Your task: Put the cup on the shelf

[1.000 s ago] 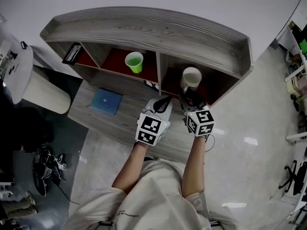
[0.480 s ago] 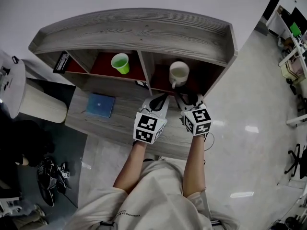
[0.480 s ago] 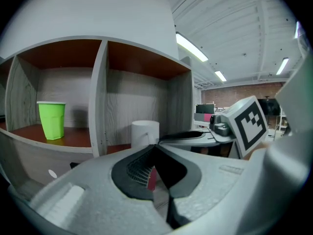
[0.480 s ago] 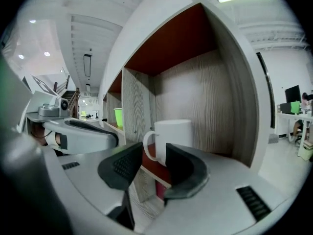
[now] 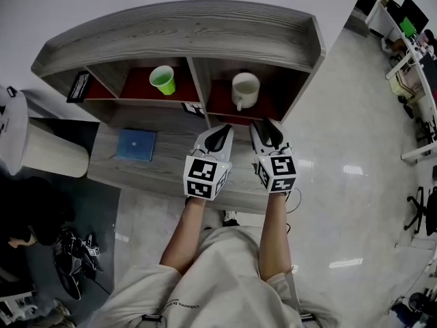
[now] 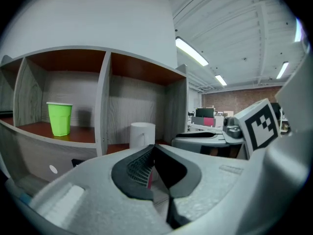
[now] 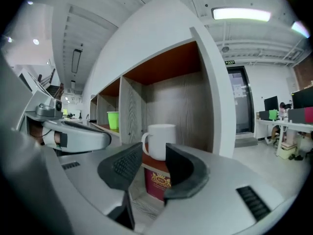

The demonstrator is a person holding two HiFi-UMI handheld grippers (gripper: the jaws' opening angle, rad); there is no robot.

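A white mug (image 5: 245, 89) stands upright in the right compartment of the wooden shelf (image 5: 184, 36), its handle toward me. In the right gripper view the mug (image 7: 160, 141) sits on the red shelf board just beyond the jaws, apart from them. My right gripper (image 7: 154, 156) is open with nothing between its pads, and it hovers before that compartment (image 5: 268, 130). Beside it, my left gripper (image 5: 217, 137) is shut and empty; its tips meet (image 6: 152, 150) in its own view. A green cup (image 5: 162, 79) stands in the left compartment.
A blue square pad (image 5: 136, 144) lies on the wooden desk (image 5: 171, 176) under the shelf. A white cylinder (image 5: 44, 152) stands left of the desk. A red printed panel (image 7: 157, 182) shows below the mug's board. A divider wall (image 6: 103, 106) separates the two compartments.
Both grippers have drawn back a little from the shelf, and the right one is farther from the mug. The mug stays in its compartment. The head view has swung right.
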